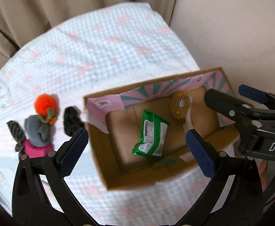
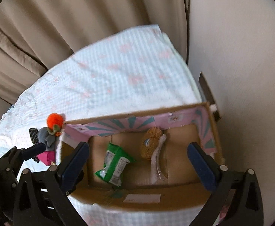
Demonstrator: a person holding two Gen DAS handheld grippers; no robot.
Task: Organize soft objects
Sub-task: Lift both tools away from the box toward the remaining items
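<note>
Left gripper (image 1: pixel 137 146) spread wide with nothing between its blue-padded fingers, hovering over the near-left corner of the open cardboard box (image 1: pixel 99 150) with the pink-and-teal printed inner walls. Right gripper (image 2: pixel 138 164) is just as wide apart and holds nothing, poised over the same box from the near side; in the left wrist view it shows at the right edge, beside the box's right wall.

Inside the box, on the brown floor, lies a green plastic pack of wipes (image 1: pixel 151 133), tilted, roughly in the middle. Just to its right, a golden-brown fuzzy plush toy (image 1: pixel 179 103) sits against the back wall, and a white fluffy strip (image 2: pixel 159 156) runs from it toward the near wall, touching the plush.

Outside the box, to the left, a small cluster of soft things waits on the bed: an orange knitted ball with green leaves (image 1: pixel 46 102) on top of a crumpled grey fleece cloth (image 1: pixel 36 131), which rests on a bright pink block-shaped item (image 1: pixel 36 150). A dark patterned fabric piece (image 1: pixel 17 133) sits at the left of the pile, and a black fabric scrunchie (image 1: pixel 71 121) lies between the pile and the box.

All of it on a pale blue-and-white checked bedspread with pink flowers (image 1: pixel 103 47). Beige curtains (image 2: pixel 71 18) hang behind, a plain cream wall (image 2: pixel 241 56) on the right.
</note>
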